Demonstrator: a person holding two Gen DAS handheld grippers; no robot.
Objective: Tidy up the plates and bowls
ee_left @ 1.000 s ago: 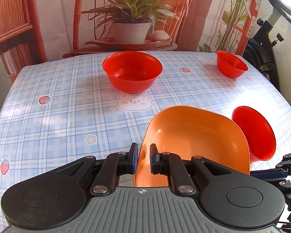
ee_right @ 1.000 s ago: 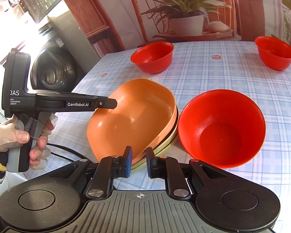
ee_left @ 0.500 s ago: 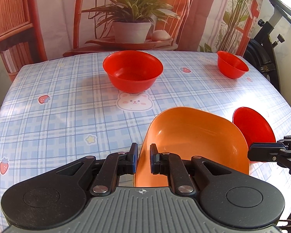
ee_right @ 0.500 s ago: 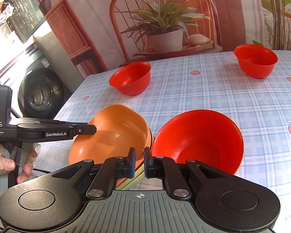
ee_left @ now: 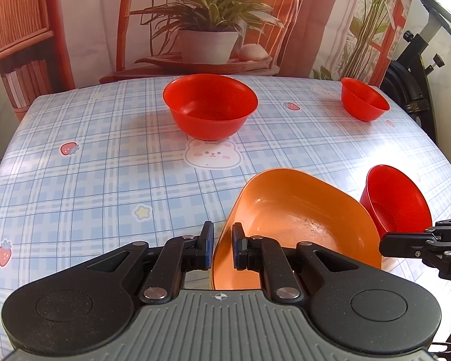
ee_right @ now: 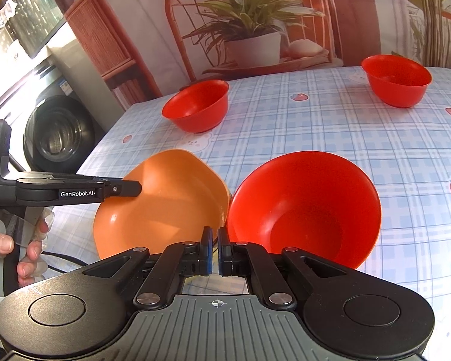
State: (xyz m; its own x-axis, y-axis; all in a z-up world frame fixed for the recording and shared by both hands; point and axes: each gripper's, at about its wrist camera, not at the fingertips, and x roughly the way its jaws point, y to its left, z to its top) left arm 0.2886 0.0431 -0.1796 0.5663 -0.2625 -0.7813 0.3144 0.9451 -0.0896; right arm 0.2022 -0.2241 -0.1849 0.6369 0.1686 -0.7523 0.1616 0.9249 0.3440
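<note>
Left hand-held gripper [ee_left: 221,248] clamped on tilted orange plate [ee_left: 300,228], right hand-held gripper [ee_right: 215,252] pinching near red bowl [ee_right: 303,210]; two far bowls [ee_left: 210,105] [ee_left: 363,99] on bench [ee_left: 90,180] unsorted, w/ most stacking left.

Bright daylight, sharp, fisheye-warped edges

I am seeing a table [ee_left: 111,162] wearing a blue plaid cloth printed with strawberries, stars and a bunny face. Two red bowls are sitting upright on it: a larger red bowl [ee_left: 210,106] at upper centre of the left wrist frame, just behind the bunny print, and a smaller red bowl [ee_left: 364,98] at upper right, near the far edge.
</note>
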